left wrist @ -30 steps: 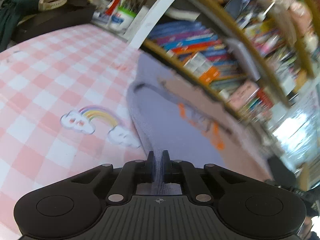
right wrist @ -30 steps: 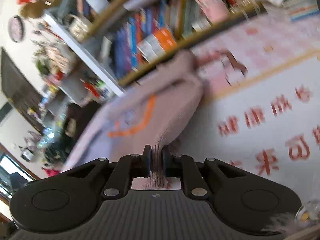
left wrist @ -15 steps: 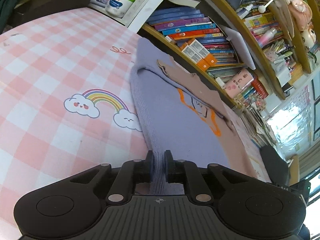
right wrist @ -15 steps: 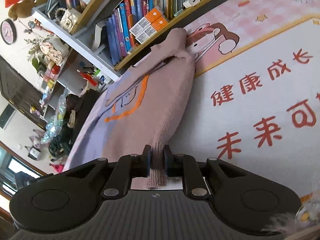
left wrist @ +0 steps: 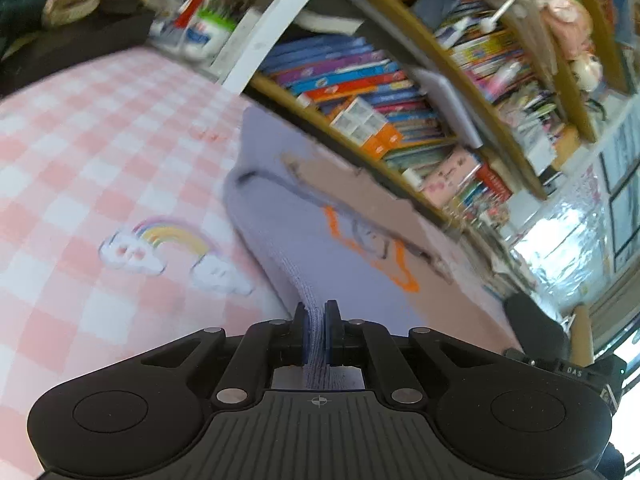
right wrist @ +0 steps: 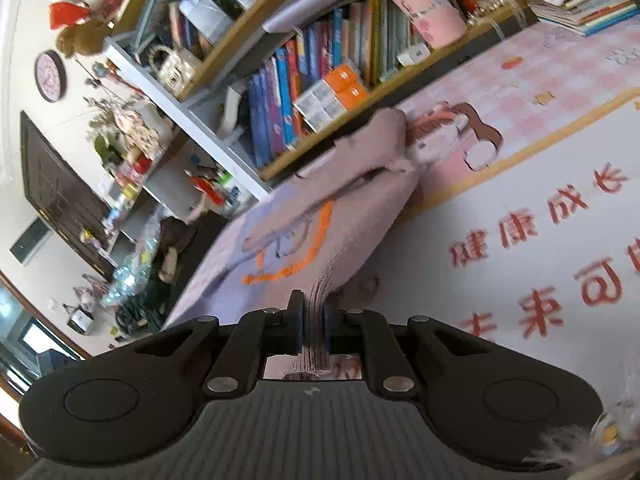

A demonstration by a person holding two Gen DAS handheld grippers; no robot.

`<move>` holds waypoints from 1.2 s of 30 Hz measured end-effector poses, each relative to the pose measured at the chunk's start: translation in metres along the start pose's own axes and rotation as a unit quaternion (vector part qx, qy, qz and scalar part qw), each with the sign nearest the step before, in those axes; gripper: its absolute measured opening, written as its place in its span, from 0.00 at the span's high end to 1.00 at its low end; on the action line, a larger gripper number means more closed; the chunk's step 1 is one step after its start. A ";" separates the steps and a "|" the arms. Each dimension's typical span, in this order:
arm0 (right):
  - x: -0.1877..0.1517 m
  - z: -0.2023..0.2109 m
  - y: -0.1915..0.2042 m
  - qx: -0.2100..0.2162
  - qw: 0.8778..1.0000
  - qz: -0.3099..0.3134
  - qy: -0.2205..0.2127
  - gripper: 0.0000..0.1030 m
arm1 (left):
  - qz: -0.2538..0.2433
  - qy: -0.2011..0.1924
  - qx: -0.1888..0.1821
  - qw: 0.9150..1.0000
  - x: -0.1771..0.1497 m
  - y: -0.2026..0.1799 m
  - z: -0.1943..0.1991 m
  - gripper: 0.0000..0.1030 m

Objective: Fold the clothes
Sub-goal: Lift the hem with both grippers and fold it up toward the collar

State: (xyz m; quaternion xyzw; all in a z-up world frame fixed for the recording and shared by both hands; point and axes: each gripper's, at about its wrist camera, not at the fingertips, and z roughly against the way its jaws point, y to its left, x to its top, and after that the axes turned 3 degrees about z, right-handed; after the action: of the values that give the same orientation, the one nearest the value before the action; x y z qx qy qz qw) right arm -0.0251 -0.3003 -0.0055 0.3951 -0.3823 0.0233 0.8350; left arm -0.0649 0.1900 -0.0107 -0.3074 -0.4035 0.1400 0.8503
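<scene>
A big bookshelf (left wrist: 400, 92) full of colourful books stands behind the table, and it fills the upper part of both views. Under it is the table cover (left wrist: 80, 152), with pink and white squares on the left side and a white panel with red Chinese characters (right wrist: 560, 248) on the right side. On this cover lies the sweater (left wrist: 320, 248), a knitted one that is lilac on the left part and dusty pink on the right part, with an orange outline drawing (left wrist: 384, 256) on the chest. It is spread flat, with its far edge close to the bookshelf, and its near ribbed hem rises from the cover at two places. The left gripper (left wrist: 316, 328) has its jaws closed narrow on the lilac hem, just beside a rainbow with two clouds (left wrist: 172, 252) printed on the cover. The right gripper (right wrist: 314, 320) has its jaws closed narrow on the pink hem (the ribbed edge comes out behind the fingers). Far at the left, a cup with pens (left wrist: 208, 24) stands at the table end, blurred
</scene>
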 end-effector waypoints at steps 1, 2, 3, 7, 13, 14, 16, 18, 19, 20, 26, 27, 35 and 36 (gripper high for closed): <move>-0.003 -0.002 -0.001 -0.007 1.000 0.000 0.008 0.91 | 0.007 0.007 0.003 1.000 -0.002 0.004 -0.002 0.94; -0.005 -0.005 -0.004 -0.013 1.000 -0.004 0.016 0.91 | 0.010 0.012 0.008 1.000 -0.004 0.006 -0.002 0.94; -0.007 -0.007 -0.007 -0.018 1.000 -0.008 0.023 0.91 | 0.012 0.017 0.013 1.000 -0.006 0.009 -0.003 0.94; -0.014 -0.012 -0.015 -0.017 0.999 -0.022 0.034 0.91 | 0.010 0.019 0.025 0.999 -0.010 0.011 0.000 0.93; -0.016 -0.015 -0.013 -0.016 0.999 -0.023 0.035 0.90 | 0.010 0.019 0.020 1.000 -0.012 0.012 -0.002 0.90; -0.015 -0.016 -0.012 -0.018 0.999 -0.021 0.035 0.89 | 0.012 0.021 0.017 1.000 -0.012 0.013 -0.002 0.90; -0.015 -0.017 -0.011 -0.020 0.999 -0.017 0.035 0.89 | 0.016 0.020 0.014 1.000 -0.011 0.014 -0.002 0.90; -0.014 -0.018 -0.010 -0.020 0.999 -0.013 0.034 0.89 | 0.013 0.013 0.016 1.000 -0.012 0.014 -0.002 0.90; -0.014 -0.018 -0.009 -0.021 0.999 -0.010 0.035 0.90 | 0.009 0.008 0.018 1.000 -0.013 0.013 -0.002 0.94; -0.014 -0.018 -0.009 -0.021 0.999 -0.007 0.036 0.91 | 0.006 0.005 0.022 1.000 -0.014 0.012 -0.002 0.95; -0.014 -0.007 -0.013 -0.029 0.999 -0.005 0.028 0.92 | 0.008 0.013 0.014 1.000 -0.016 0.008 -0.002 0.96; -0.014 -0.003 -0.014 -0.030 0.999 -0.005 0.026 0.92 | 0.011 0.016 0.006 1.000 -0.017 0.007 -0.001 0.96; -0.029 0.056 -0.011 -0.026 0.999 -0.009 0.018 0.92 | 0.022 0.032 -0.036 0.999 -0.036 -0.009 0.027 0.96; -0.032 0.065 -0.010 -0.024 1.000 -0.010 0.017 0.92 | 0.019 0.034 -0.034 0.999 -0.039 -0.012 0.032 0.96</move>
State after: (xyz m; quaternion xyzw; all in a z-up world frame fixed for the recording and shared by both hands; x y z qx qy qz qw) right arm -0.0845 -0.3427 -0.0080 0.3783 -0.3643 0.0126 0.8509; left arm -0.1143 0.1744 -0.0108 -0.3487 -0.3727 0.1321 0.8497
